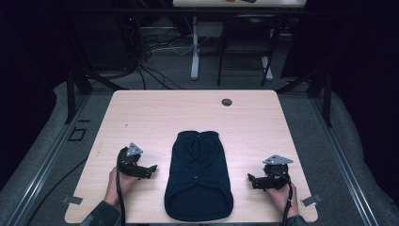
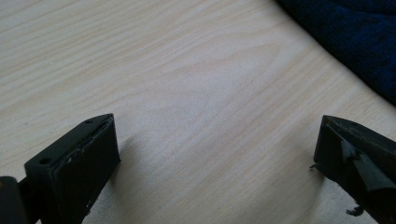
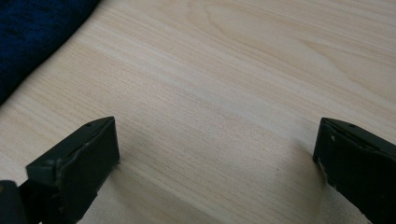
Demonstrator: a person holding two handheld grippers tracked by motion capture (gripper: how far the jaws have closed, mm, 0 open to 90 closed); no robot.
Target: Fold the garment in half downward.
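Dark garment (image 1: 199,176) between spread grippers

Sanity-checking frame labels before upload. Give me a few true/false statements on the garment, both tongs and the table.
1. A dark blue garment lies flat between the two tongs. True.
2. The left tongs are shut on the garment. False: their jaws stand wide apart over bare wood, beside the cloth.
3. The right tongs are open and hold nothing. True.
4. The garment hangs over the table's far edge. False: it lies in the near half, its hem close to the near edge.
5. A small round hole sits near the table's far edge. True.
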